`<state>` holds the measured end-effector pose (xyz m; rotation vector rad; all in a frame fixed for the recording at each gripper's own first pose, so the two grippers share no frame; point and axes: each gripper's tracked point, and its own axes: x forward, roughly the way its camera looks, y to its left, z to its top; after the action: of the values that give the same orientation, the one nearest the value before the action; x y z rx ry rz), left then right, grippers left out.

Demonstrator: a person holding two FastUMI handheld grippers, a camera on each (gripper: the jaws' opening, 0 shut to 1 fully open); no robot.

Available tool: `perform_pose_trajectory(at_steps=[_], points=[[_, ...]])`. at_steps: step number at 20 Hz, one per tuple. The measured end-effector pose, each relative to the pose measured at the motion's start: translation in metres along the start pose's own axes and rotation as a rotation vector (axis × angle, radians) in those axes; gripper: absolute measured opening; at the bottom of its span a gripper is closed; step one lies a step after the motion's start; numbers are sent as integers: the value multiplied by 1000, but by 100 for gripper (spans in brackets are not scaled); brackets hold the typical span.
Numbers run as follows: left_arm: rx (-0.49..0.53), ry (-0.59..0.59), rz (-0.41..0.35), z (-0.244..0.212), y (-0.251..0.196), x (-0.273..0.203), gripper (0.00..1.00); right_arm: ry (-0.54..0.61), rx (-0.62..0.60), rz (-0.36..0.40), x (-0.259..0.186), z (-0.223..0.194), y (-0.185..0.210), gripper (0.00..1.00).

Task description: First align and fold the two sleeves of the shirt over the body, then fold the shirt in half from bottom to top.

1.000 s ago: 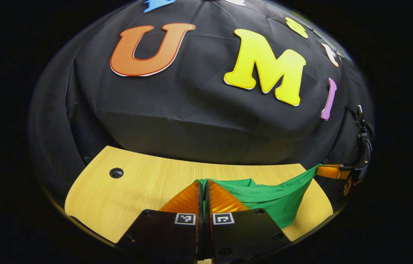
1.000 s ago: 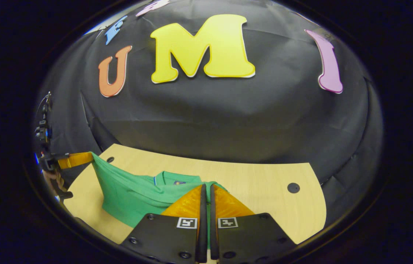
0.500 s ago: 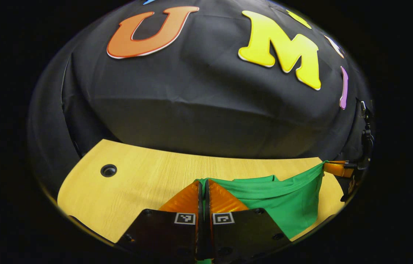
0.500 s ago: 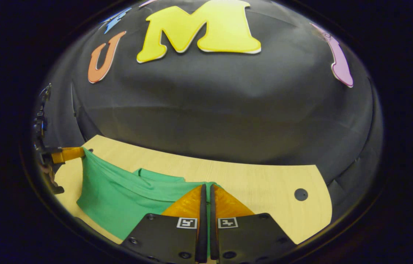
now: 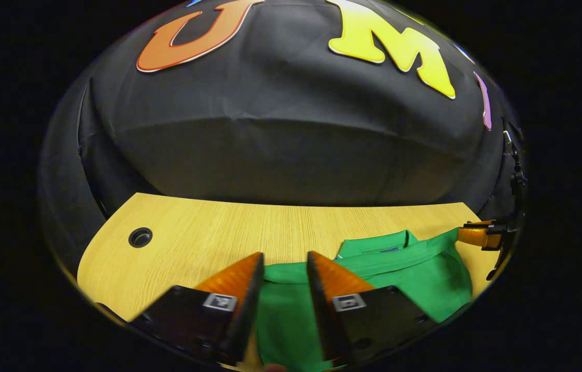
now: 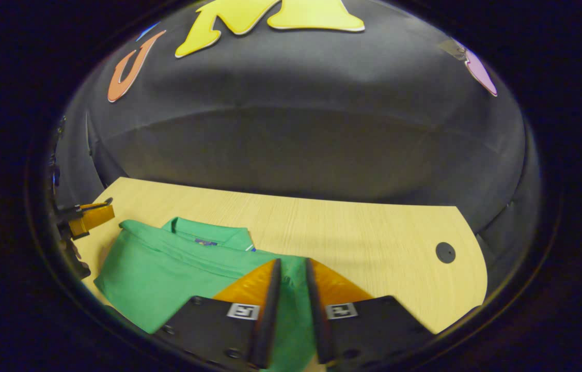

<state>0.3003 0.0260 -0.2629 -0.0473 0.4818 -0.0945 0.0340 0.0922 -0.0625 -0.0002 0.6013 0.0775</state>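
Note:
The green shirt (image 5: 404, 268) lies folded on the wooden table (image 5: 208, 232), its collar (image 5: 376, 247) toward the booth's wall. My left gripper (image 5: 284, 258) is open just above the shirt's near left corner, and cloth shows between its spread fingers. In the right gripper view the shirt (image 6: 167, 268) lies flat at lower left with the collar (image 6: 203, 233) peeking past the folded edge. My right gripper (image 6: 292, 262) stands open over the shirt's right corner. The other gripper shows at each view's edge: the right one (image 5: 476, 236), the left one (image 6: 89, 217).
The table (image 6: 363, 243) has a round cable hole near each end (image 5: 140, 237) (image 6: 445, 252). Black cloth hangs close behind the table's far edge. Bare wood stretches left of the shirt in the left gripper view and right of it in the right gripper view.
Both grippers came down and forward with the shirt's hem, laid it over the upper part, then opened. The cloth that hung stretched between them now lies flat.

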Motion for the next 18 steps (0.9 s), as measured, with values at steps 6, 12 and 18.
perform_pose_trajectory(at_steps=[6, 12, 18], points=[[10, -78, 8, 31, -8, -56, 99, -99, 48, -38, -59, 32, -2, 100], [14, -247, -4, 100, -33, -171, 98, -314, 45, -24, -202, 89, 27, 100], [10, -363, -67, 129, -75, -304, 98, -501, 27, -45, -364, 97, 57, 100]])
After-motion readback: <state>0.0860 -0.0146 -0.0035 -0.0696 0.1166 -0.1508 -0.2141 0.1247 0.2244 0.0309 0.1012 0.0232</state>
